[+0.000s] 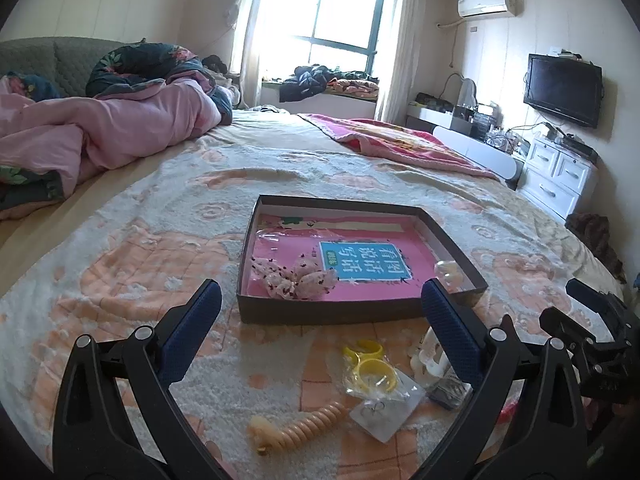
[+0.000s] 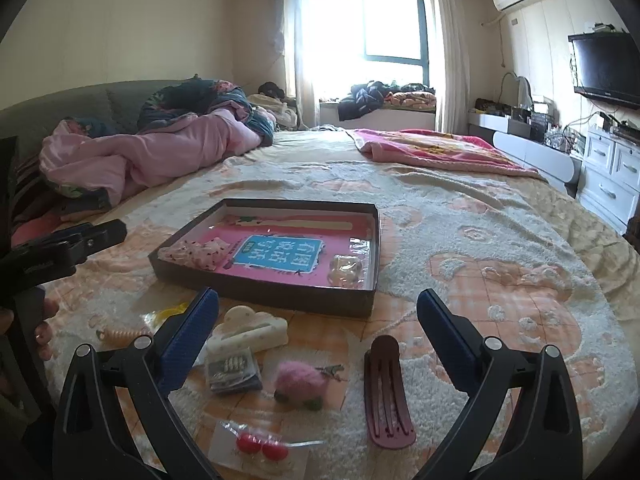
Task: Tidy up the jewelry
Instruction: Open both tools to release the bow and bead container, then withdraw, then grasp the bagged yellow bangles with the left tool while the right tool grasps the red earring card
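A shallow dark box (image 1: 352,312) (image 2: 256,290) with a pink book inside lies on the bed. In it sit a speckled pink scrunchie (image 1: 298,280) (image 2: 200,254) and a clear bagged piece (image 2: 346,270). My left gripper (image 1: 320,300) is open just before the box. Below it lie bagged yellow rings (image 1: 372,372), a coiled beige tie (image 1: 304,426) and a bagged pair of earrings (image 1: 380,410). My right gripper (image 2: 318,306) is open over a cream claw clip (image 2: 252,332), a small packet (image 2: 232,370), a pink pompom clip (image 2: 300,382), a maroon hair clip (image 2: 386,392) and red studs (image 2: 260,446).
A crumpled pink quilt (image 1: 100,128) lies at the bed's far left, and a pink blanket (image 1: 400,140) at the far right. White drawers (image 1: 560,176) and a wall TV (image 1: 564,90) stand to the right. A hand (image 2: 42,328) holds the left gripper's handle.
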Available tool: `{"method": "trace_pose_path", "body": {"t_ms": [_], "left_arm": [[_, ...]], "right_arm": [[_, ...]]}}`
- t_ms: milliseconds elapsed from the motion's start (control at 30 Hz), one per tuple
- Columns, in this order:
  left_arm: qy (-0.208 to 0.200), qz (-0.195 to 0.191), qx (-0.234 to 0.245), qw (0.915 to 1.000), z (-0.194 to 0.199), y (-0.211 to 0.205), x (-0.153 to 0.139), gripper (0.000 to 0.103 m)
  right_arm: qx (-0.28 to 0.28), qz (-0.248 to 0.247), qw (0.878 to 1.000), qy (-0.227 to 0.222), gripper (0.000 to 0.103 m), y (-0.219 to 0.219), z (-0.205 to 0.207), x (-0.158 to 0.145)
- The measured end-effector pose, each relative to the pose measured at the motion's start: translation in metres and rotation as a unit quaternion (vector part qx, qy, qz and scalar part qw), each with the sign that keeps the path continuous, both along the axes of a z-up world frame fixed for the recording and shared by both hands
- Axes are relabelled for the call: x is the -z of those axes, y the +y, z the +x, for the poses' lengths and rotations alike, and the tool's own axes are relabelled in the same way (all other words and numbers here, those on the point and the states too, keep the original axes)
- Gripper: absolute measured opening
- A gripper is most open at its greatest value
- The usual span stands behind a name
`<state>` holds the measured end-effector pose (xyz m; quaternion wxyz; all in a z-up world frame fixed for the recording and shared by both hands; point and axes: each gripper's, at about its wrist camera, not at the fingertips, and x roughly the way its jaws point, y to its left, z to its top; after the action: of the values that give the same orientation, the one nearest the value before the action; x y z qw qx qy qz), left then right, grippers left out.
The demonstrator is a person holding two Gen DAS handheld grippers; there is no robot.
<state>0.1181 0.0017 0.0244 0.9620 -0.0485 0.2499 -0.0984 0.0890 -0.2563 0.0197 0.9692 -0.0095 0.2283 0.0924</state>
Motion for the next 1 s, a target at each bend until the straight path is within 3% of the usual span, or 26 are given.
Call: {"method": "trace_pose_path", "body": {"t_ms": [333,1000], "left_arm": [[0.009,0.015,0.017,0.9997,-0.007,-0.013,0.008,0.092],[0.062,0.048,0.045,0.9959,-0.001,-0.038,0.042,0.092]], "right_arm": [[-0.01,-0.016,1.0,-0.005,0.096,0.008,-0.027,0.008],[-0.018,-0.027,0.998,0.061,0.097,0.017,-0.048,0.056]]}}
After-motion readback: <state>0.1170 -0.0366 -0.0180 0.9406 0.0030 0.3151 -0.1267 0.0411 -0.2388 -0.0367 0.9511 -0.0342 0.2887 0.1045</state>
